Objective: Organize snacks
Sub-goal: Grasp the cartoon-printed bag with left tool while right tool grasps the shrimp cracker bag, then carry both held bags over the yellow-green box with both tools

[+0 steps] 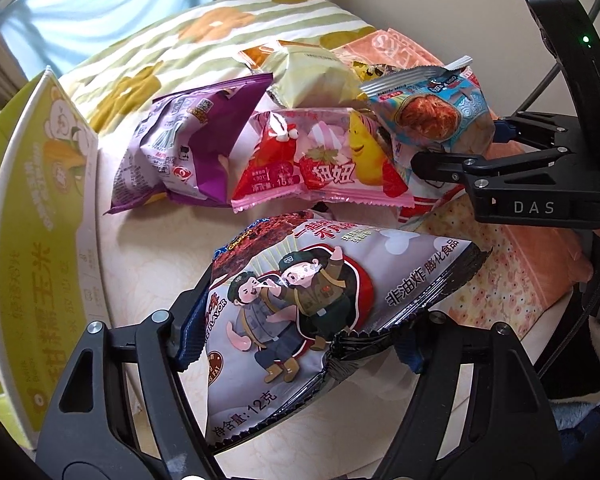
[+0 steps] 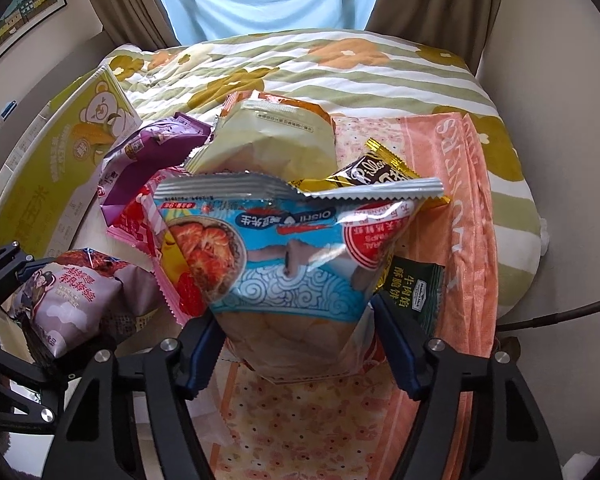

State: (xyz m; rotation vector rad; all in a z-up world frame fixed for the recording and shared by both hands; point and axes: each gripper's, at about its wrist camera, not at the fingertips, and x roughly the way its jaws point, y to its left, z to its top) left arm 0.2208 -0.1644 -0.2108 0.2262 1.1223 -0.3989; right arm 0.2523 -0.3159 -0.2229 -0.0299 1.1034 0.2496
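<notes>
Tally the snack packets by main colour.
Purple packet: 1
Pink packet: 1
Cream packet: 1
Blue packet: 1
Grey packet: 1
Gold packet: 1
Green packet: 1
Total: 7 clearly seen.

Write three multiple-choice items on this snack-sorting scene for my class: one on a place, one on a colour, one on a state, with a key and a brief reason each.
1. Where is the purple packet relative to the pink strawberry packet, in the left wrist view?
A. To its left
B. On top of it
C. To its right

2. What colour is the towel under the snacks?
A. Green
B. Peach-orange
C. Black

3. What is the right claw doing?
A. Standing open over bare cloth
B. Gripping the dark green packet
C. Closed on the blue seafood-picture bag

Key:
1 A, the purple packet lies left of the pink one, by the yellow box.
2 B, the lettered towel is peach-orange.
3 C, both pads press the blue bag's sides; the left claw likewise grips the grey cartoon bag.
</notes>
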